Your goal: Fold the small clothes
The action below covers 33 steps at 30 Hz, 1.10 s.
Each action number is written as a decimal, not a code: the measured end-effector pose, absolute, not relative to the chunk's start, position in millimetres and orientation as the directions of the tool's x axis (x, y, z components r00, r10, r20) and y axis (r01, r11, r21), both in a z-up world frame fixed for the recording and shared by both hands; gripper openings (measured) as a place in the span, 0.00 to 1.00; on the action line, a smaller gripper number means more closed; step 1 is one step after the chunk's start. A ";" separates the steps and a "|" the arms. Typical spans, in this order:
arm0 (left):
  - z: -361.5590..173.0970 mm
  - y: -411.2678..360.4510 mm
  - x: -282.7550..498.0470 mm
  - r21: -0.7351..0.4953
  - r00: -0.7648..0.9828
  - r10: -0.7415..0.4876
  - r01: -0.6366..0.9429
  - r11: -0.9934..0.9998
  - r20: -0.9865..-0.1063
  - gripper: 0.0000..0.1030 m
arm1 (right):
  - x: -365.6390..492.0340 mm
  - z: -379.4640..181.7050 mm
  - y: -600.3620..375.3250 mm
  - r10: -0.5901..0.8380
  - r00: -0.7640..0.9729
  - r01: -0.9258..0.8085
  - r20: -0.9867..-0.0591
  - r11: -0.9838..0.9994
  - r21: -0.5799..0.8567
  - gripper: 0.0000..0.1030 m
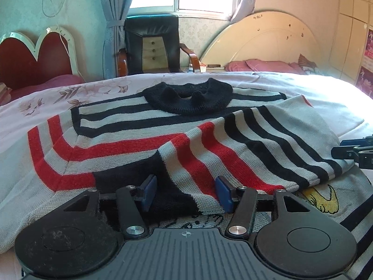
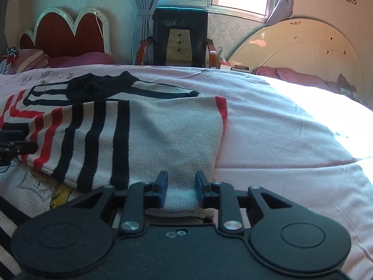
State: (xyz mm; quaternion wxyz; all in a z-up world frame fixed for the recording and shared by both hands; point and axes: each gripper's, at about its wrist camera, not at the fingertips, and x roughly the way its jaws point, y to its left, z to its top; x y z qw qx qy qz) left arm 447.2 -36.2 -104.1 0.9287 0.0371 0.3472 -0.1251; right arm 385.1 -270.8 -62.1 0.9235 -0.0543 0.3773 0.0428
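A small knitted sweater [image 1: 130, 128] with white, black and red stripes and a black collar [image 1: 188, 98] lies flat on the bed. Its right sleeve [image 1: 256, 144] is folded across the body. My left gripper [image 1: 185, 192] is open, its blue pads either side of the sleeve's cuff. The sweater [image 2: 151, 135] also shows in the right wrist view. My right gripper [image 2: 181, 190] is open over the sweater's folded right edge, with white knit between its pads. The right gripper also shows at the edge of the left view [image 1: 356, 151].
The bed has a pale pink floral sheet [image 2: 279, 140]. A black armchair [image 1: 151, 46] stands behind the bed under a window. A cream headboard [image 1: 268, 42] with pink pillows is at the right, a red scalloped headboard [image 1: 35, 56] at the left.
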 end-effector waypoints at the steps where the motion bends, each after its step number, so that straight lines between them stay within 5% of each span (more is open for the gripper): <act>1: -104.7 -36.3 447.0 -0.016 0.730 -0.208 0.260 0.965 -0.651 0.54 | 386.6 -62.1 -269.9 0.040 0.699 -0.116 -0.714 0.992 -0.057 0.33; 12: -79.0 27.5 405.4 -0.076 0.772 -0.195 0.188 0.979 -0.605 0.56 | 385.4 -48.3 -251.3 -0.009 0.705 -0.069 -0.709 0.994 -0.082 0.32; 21: -109.2 280.5 271.2 -0.378 0.807 0.119 -0.395 0.837 -0.579 0.55 | 362.8 -37.8 -214.8 0.123 0.717 -0.135 -0.686 0.990 0.036 0.33; 24: -117.9 330.2 257.0 -0.476 0.795 0.197 -0.520 0.709 -0.574 0.37 | 365.7 -40.7 -195.7 0.164 0.706 -0.147 -0.689 0.986 0.084 0.34; 33: -146.7 378.5 279.4 -0.752 0.881 0.130 -0.459 0.473 -0.455 0.37 | 383.8 -44.6 -154.3 0.231 0.696 -0.163 -0.679 0.973 0.163 0.34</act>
